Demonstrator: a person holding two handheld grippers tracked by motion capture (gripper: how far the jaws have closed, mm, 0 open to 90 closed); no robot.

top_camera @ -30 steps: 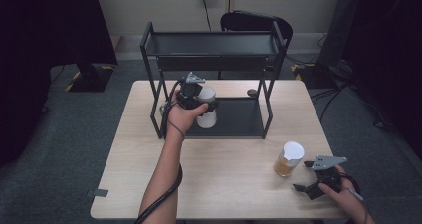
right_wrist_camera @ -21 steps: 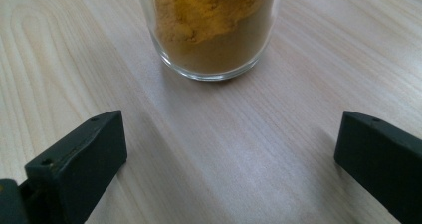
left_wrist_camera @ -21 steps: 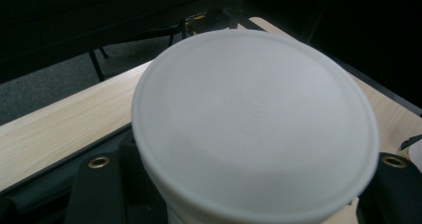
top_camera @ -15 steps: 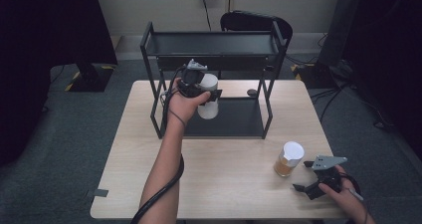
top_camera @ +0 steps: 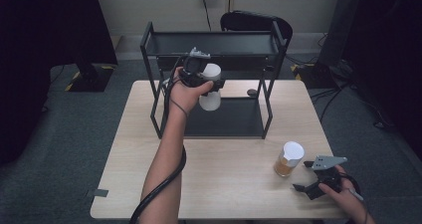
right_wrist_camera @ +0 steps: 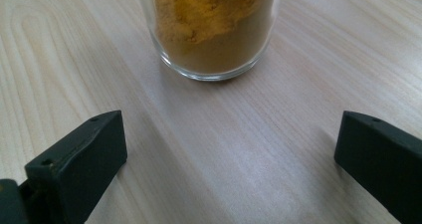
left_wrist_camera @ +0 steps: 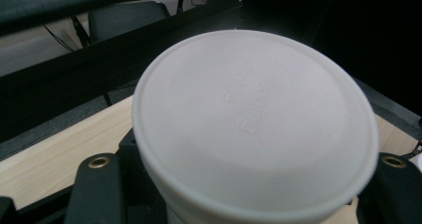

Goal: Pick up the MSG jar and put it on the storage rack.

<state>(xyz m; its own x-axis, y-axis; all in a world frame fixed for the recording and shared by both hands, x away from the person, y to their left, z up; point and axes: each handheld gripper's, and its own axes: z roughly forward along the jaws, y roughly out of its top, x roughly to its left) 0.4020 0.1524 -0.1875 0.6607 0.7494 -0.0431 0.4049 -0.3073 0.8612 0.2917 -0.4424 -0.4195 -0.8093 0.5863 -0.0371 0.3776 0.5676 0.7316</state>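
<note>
Up by the black rack [top_camera: 149, 59], your left gripper [top_camera: 206, 87] is clamped on a white jar [top_camera: 211, 87] and holds it in the air, in front of the top shelf and above the bottom one. It looks like you mean to put the jar on the rack. Keep it straight up, slide it in slowly, set it flat on the shelf, and only then let go. Watch the front bar of the top shelf and the black posts on each side; the jar's white lid [left_wrist_camera: 254, 129] is close under that bar. The bottom shelf has lots of room. Near you, your right gripper [top_camera: 311, 186] rests spread wide on the table [top_camera: 124, 184], grasping nothing, just beside a glass jar of yellow powder [top_camera: 288, 159].
</note>
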